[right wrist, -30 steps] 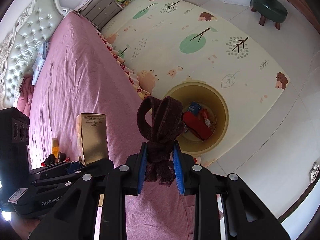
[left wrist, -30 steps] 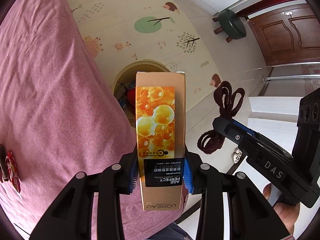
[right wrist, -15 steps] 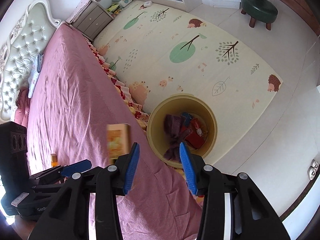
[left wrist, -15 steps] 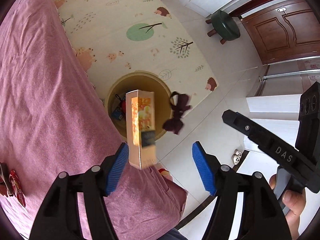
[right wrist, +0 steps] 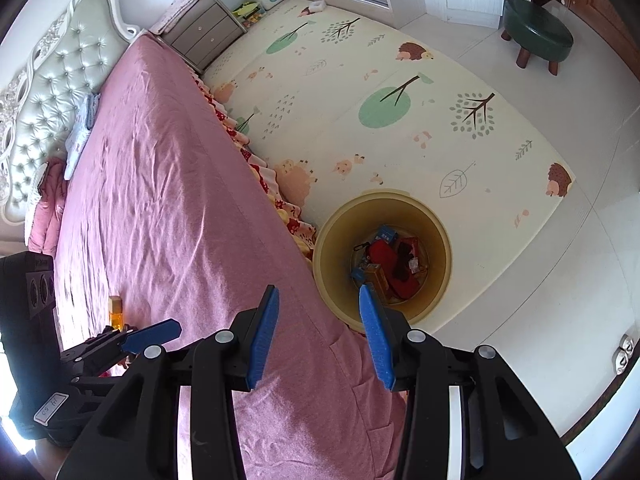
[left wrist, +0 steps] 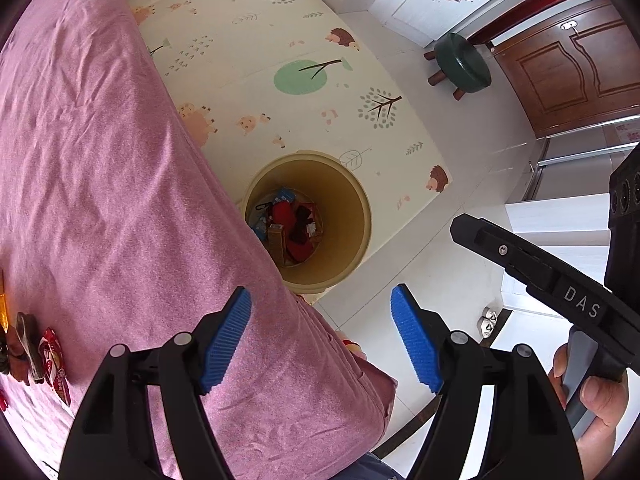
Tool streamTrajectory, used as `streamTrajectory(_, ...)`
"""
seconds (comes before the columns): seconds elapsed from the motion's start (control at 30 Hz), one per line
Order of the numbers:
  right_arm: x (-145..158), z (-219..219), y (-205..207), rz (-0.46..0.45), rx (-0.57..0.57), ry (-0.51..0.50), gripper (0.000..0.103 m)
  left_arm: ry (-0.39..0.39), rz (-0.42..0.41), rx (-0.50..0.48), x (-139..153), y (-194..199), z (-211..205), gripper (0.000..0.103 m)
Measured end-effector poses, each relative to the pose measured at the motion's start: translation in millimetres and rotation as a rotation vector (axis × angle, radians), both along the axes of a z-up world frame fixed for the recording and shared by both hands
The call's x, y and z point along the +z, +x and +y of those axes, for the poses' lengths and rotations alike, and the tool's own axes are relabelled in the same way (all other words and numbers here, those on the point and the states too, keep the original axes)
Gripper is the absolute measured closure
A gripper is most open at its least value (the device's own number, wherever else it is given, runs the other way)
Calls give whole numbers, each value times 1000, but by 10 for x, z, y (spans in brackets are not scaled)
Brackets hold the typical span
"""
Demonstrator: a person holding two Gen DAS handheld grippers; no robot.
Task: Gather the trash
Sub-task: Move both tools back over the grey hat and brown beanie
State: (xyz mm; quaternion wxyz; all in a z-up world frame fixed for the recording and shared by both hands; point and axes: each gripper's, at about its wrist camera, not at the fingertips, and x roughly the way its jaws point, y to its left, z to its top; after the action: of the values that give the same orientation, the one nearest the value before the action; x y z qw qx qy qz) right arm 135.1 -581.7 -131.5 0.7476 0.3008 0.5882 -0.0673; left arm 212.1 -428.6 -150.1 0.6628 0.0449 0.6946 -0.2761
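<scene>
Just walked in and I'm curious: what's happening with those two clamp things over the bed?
A person is tidying trash from the pink bed into the yellow bin on the floor beside it. Both the left gripper and the right gripper have just opened their jaws and hold nothing. A gold box lies in the bin. A red wrapper waits on the bed.

Your left wrist camera looks steeply down past the bed [left wrist: 120, 184] corner, high above the floor. Your right wrist camera looks down likewise, taking in the headboard [right wrist: 48, 92]. Both views share the bin [left wrist: 352, 208] [right wrist: 440, 240], play mat [left wrist: 260, 60] [right wrist: 440, 80] and stool [left wrist: 462, 62] [right wrist: 536, 28].
</scene>
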Motion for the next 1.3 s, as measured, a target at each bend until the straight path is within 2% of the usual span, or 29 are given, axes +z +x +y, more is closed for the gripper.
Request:
streamTrajectory(0.27,100,595,125,-9,105,8,62,-4,-29,92,130,-67,642,31)
streamTrajectory(0.87,250,2530,316,-23,410,49,62,61,-60,392,226,-378,2799,31)
streamTrajectory(1.13,195,3213,489,-11,492,67,62,102,-73,489,197,-289,3591,31)
streamTrajectory(1.3,104,3522,629,6,519,76,61,113,-60,538,129,-142,3947,31)
